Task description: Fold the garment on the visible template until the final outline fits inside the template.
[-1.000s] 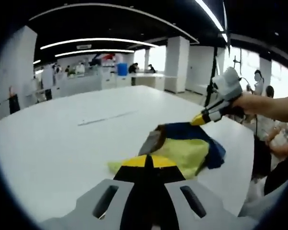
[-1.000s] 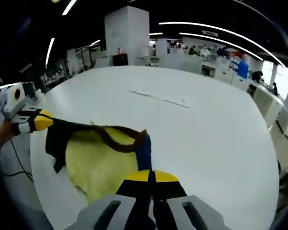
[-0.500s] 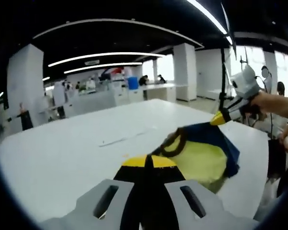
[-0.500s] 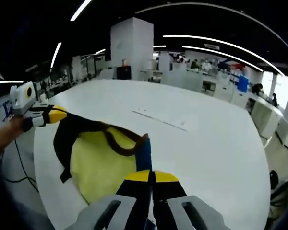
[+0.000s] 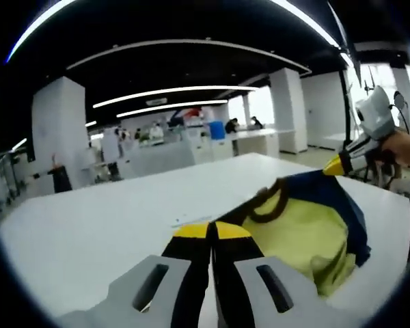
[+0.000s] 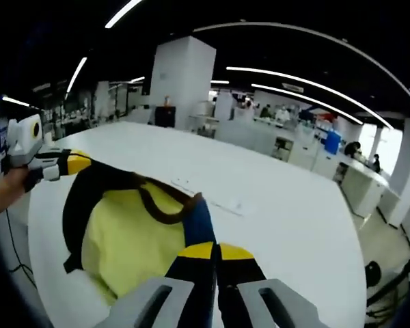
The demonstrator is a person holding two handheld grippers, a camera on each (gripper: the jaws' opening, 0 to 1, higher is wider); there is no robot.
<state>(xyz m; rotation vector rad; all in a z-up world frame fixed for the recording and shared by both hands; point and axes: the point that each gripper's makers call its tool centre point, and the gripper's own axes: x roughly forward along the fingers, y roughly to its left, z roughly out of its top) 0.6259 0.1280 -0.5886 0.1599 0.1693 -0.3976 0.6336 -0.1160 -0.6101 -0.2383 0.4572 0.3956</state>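
Garment (image 5: 304,232): one piece, yellow body, navy shoulders or sleeves, brown collar band (image 6: 157,205). Held up off the table (image 5: 89,232), stretched between the two grippers so it hangs open with its front and neckline showing. Judged purpose of the hold: a two-point grip at the top edge lets the cloth fall flat so it can be laid out square before folding. The lower yellow part sags toward the table; whether it touches cannot be told.

Left gripper (image 5: 212,231): yellow-tipped jaws clenched together on a navy top corner, near side of the left gripper view. It appears again at the far left of the right gripper view (image 6: 78,162), gripping dark cloth.

Right gripper (image 6: 215,251): jaws pressed tight on the navy edge beside the collar. Seen also at the far right of the left gripper view (image 5: 336,165), a hand (image 5: 403,147) behind it.

Table: white, wide, with a thin line mark (image 6: 212,198) beyond the garment, possibly the template; too faint to confirm.

Surroundings: open hall, white pillars (image 6: 181,82), ceiling light strips.
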